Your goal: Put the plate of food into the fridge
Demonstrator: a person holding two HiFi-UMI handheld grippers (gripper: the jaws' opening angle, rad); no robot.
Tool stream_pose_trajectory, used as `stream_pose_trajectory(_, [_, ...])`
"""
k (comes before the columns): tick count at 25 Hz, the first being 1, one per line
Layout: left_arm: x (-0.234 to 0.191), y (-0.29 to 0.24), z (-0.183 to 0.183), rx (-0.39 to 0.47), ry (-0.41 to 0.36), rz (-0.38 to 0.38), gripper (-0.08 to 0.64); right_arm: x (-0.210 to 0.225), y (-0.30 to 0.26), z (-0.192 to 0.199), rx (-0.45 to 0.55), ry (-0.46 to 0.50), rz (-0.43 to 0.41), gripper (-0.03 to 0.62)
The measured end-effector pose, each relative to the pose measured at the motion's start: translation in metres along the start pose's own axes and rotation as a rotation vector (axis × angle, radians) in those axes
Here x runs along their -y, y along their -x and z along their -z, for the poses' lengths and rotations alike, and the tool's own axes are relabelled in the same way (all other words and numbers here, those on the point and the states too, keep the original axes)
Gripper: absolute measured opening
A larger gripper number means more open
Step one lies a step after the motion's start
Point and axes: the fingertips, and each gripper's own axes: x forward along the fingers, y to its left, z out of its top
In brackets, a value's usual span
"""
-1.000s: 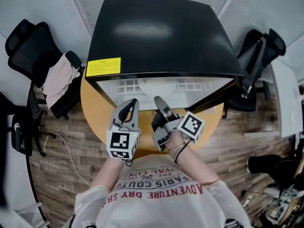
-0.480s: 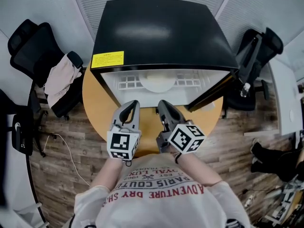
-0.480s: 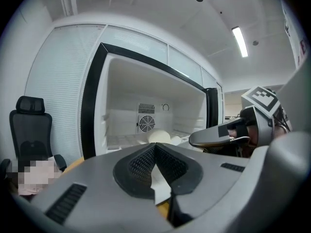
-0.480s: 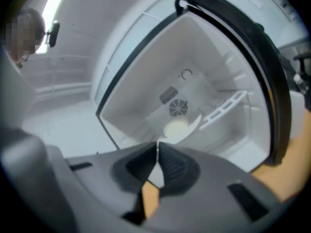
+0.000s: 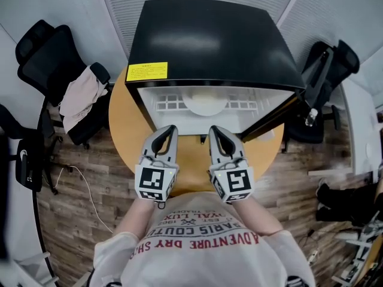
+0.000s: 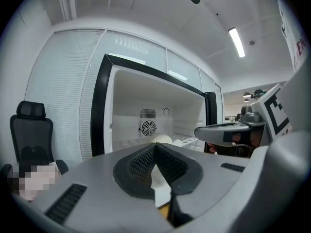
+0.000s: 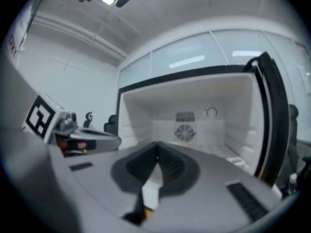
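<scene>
A small black fridge [image 5: 209, 40] stands open on a round wooden table [image 5: 122, 130]. A pale plate of food [image 5: 204, 102] rests on the white wire shelf inside, and it shows as a pale dome [image 6: 161, 139] in the left gripper view. My left gripper [image 5: 170, 129] and right gripper [image 5: 213, 130] hover side by side in front of the opening, both pointing at it. Both are shut with nothing between the jaws, as the closed left gripper [image 6: 154, 147] and closed right gripper [image 7: 156, 158] show. Neither touches the plate.
The fridge door [image 5: 278, 117] swings open to the right. A fan grille [image 7: 184, 132] sits on the fridge's back wall. A black office chair [image 5: 42, 58] with a pale cloth [image 5: 81, 97] stands at the left, another chair [image 5: 326, 70] at the right. The floor is wood.
My right gripper has turned straight, drawn level with the left one, and its jaws have closed empty. The left gripper has barely moved.
</scene>
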Motion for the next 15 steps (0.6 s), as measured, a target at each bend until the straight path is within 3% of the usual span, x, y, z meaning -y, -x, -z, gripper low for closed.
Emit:
stream_pose_trajectory(11, [0.000, 0.002, -0.015, 0.055, -0.048, 0.042, 0.026, -0.008, -0.002, -0.014, 0.040, 0.056, -0.048, 0.026])
stream_pose_trajectory(15, [0.009, 0.000, -0.023, 0.091, -0.007, 0.087, 0.026, -0.006, -0.003, -0.018, 0.069, 0.058, -0.054, 0.028])
